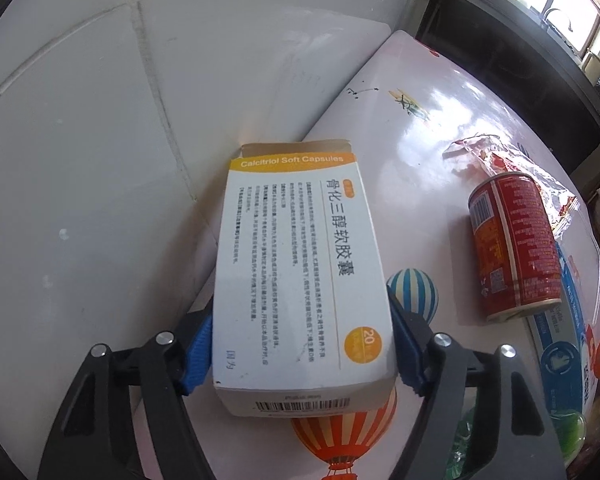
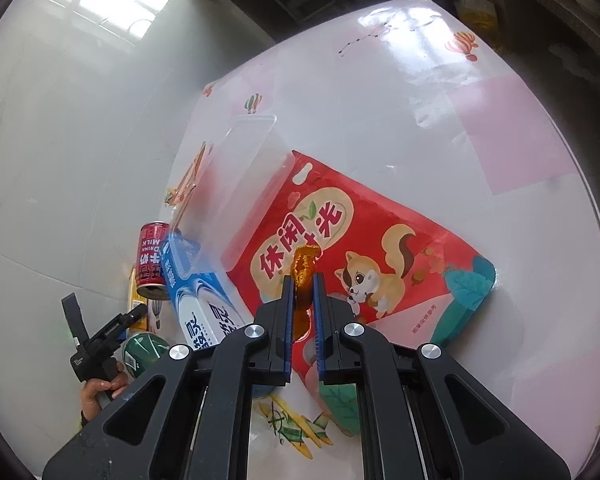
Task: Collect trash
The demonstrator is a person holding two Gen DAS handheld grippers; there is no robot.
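Left tongs [image 1: 300, 344] gripping one white-and-yellow cardboard medicine box [image 1: 300, 276] at the glossy balloon-print desk's [image 1: 412, 128] wall-side edge, right tongs [image 2: 303, 280] nearly closed on one crumpled amber wrapper [image 2: 304, 270], one red tin can [image 1: 514, 246], one red squirrel-print snack bag [image 2: 380, 248], one blue-and-white carton [image 2: 202, 304] nearby

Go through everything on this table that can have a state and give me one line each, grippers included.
Left gripper: closed on the medicine box.
Medicine box: gripped by its sides, far end flap open.
Right gripper: shut on an orange wrapper.
Orange wrapper: crumpled, pinched above the snack bag.
Red can: lying on its side.
Foil wrapper: torn open, crumpled.
Red snack bag: lying flat.
Milk carton: lying down.
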